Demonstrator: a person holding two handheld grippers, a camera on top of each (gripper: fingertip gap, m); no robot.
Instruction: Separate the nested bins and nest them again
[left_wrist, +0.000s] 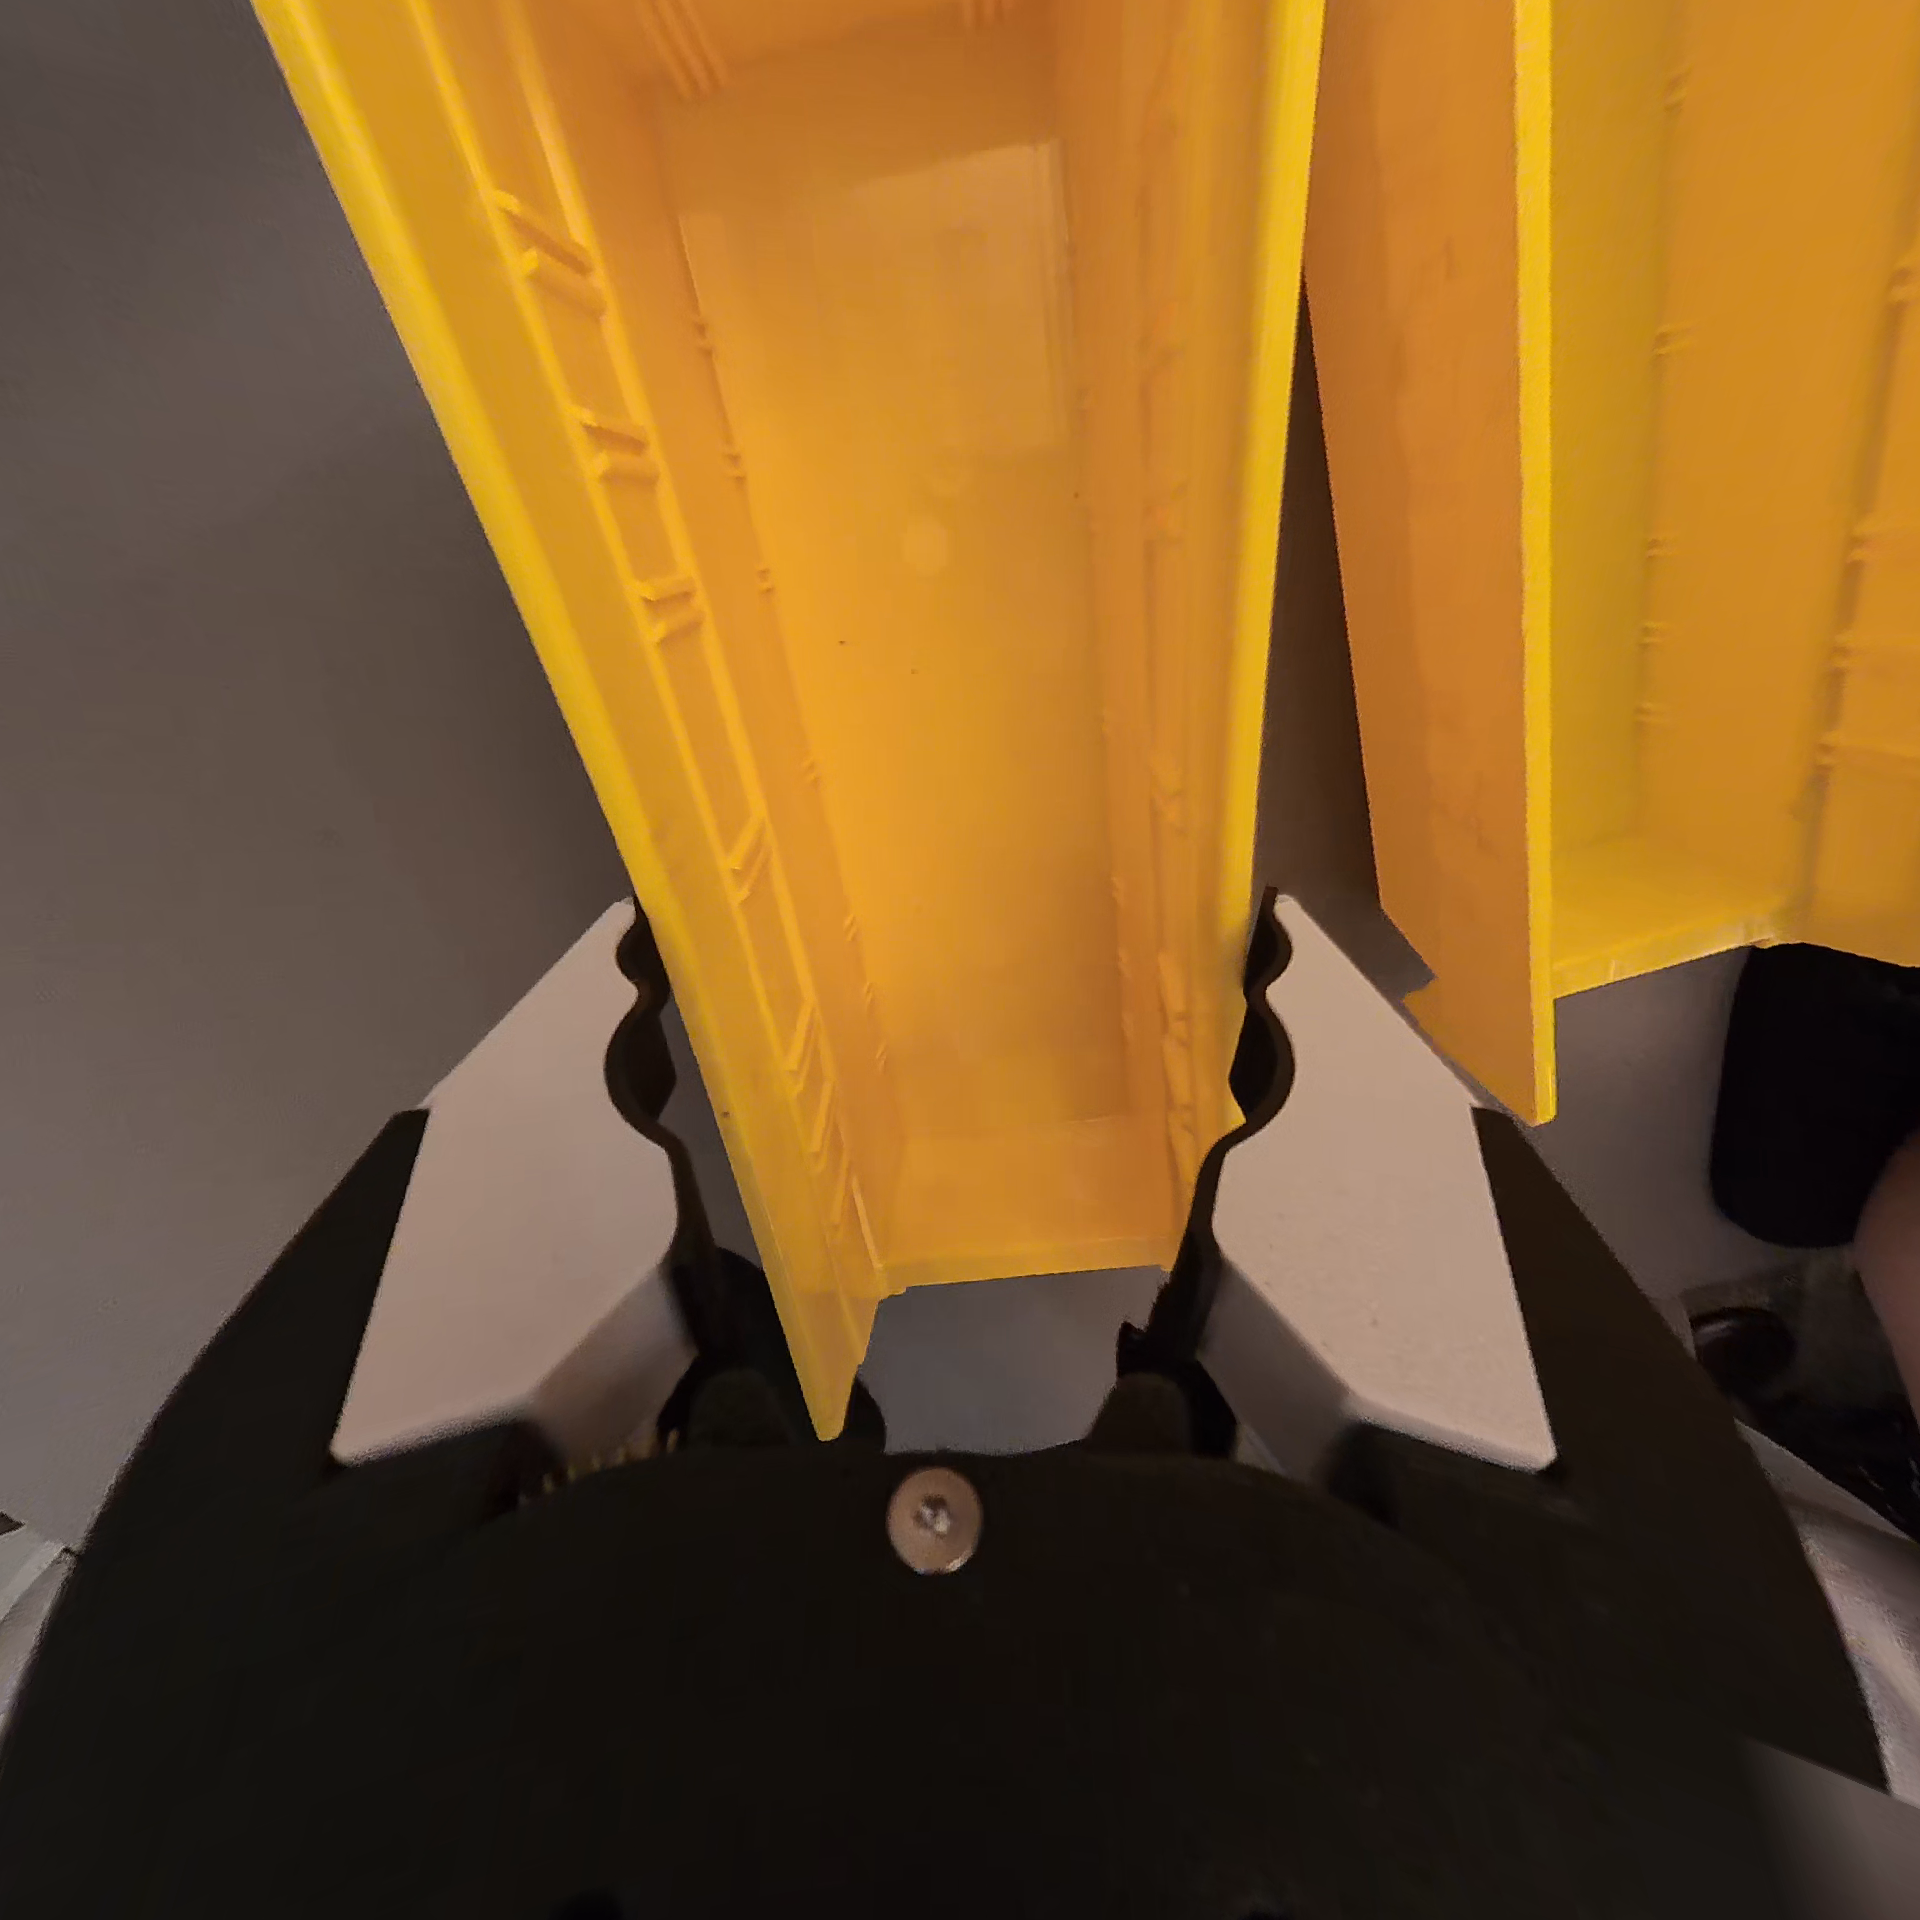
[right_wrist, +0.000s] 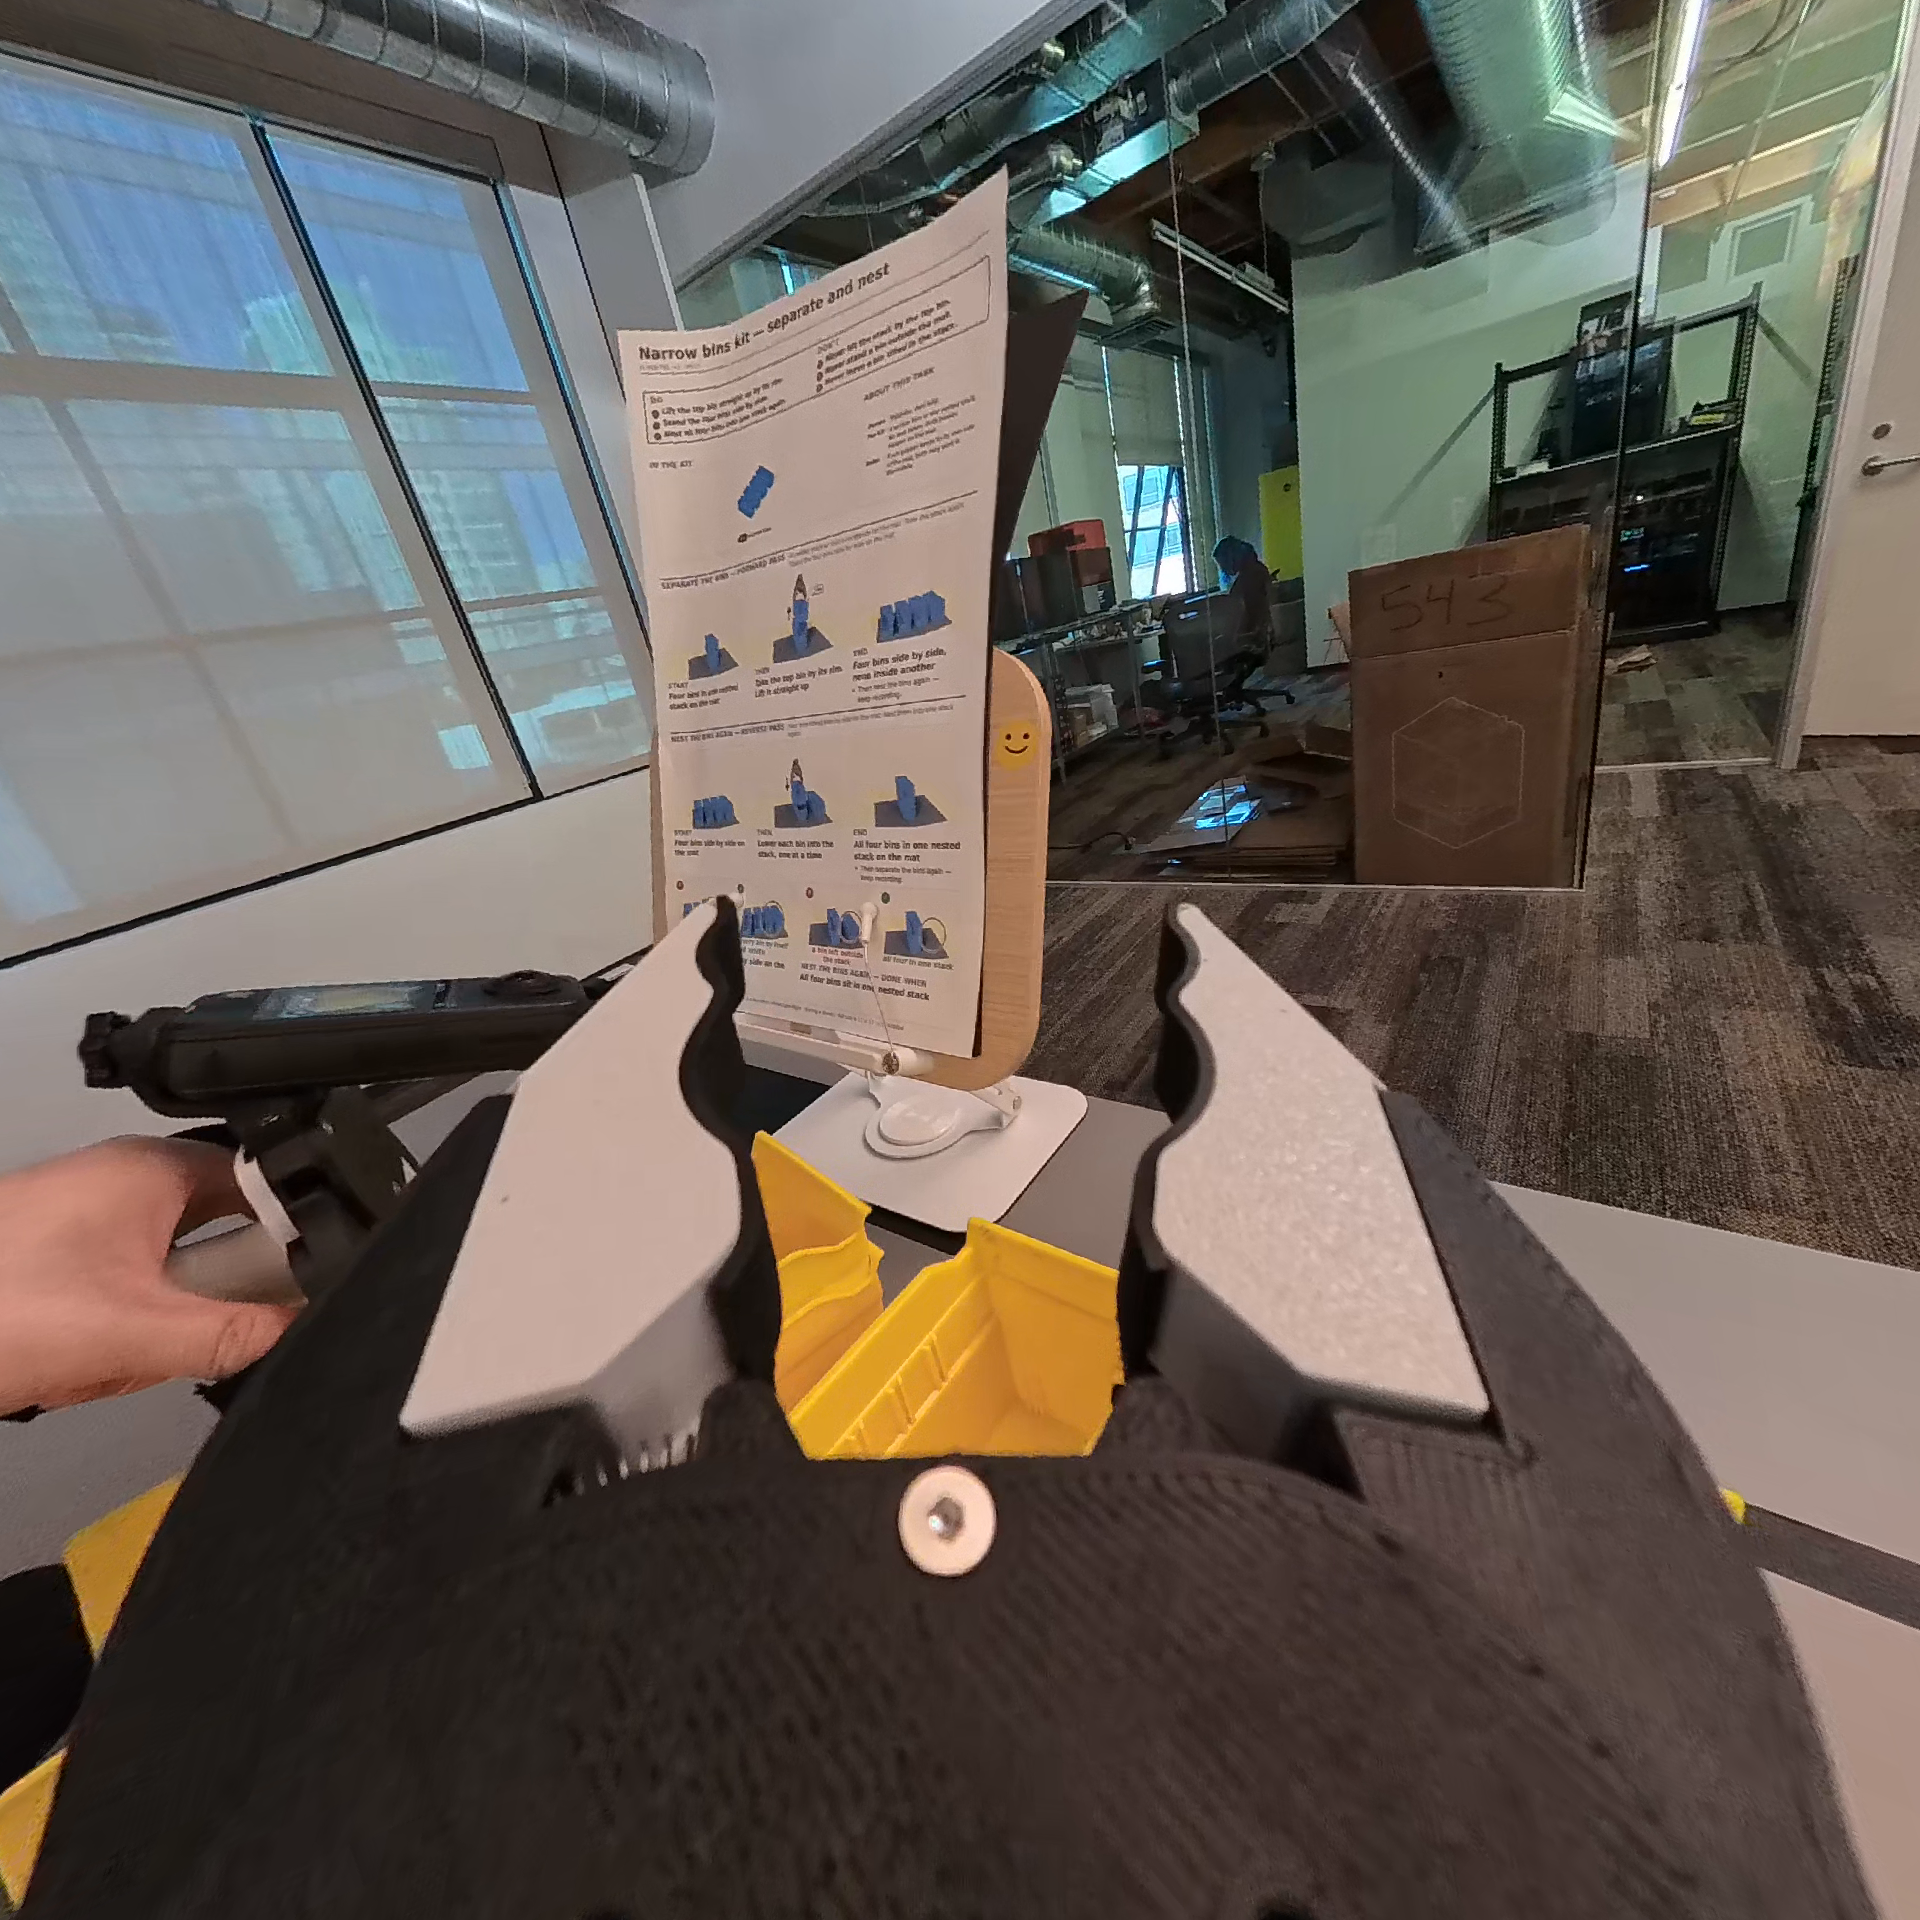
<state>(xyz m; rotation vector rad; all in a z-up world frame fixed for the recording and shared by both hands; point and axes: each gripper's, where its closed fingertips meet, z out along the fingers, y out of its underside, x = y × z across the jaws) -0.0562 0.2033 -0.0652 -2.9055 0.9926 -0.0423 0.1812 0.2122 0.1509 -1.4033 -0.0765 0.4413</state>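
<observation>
item 1, left tongs (left_wrist: 951, 997): we log a narrow yellow bin (left_wrist: 935, 675) lying lengthwise between the two fingers, its open inside turned toward the camera, running from the palm at 6 o'clock up past the tips toward 12 o'clock. the pad at 3 o'clock (left_wrist: 1262, 1029) touches the bin's right rim; the pad at 9 o'clock (left_wrist: 644, 1029) sits just beside the left wall, with a thin sliver of grey between them near the tip. we cannot tell whether the tongs are clenched on the bin or merely around it.

item 2, second yellow bin (left_wrist: 1662, 520): at 2 o'clock of the first, just beside it, a narrow gap between their walls, outside the left tongs.

item 3, right tongs (right_wrist: 940, 997): released, fingers spread wide, nothing between the pads at the tips. yellow bins (right_wrist: 966, 1351) lie below the fingers toward 6 o'clock, near the palm, apart from both pads.

item 4, surroundings in the right wrist view: a hand (right_wrist: 114, 1268) at 9 o'clock gripping the other handle; an instruction sheet (right_wrist: 821, 623) on a stand at 12 o'clock, beyond the fingertips; a cardboard box (right_wrist: 1470, 707) at 2 o'clock.
</observation>
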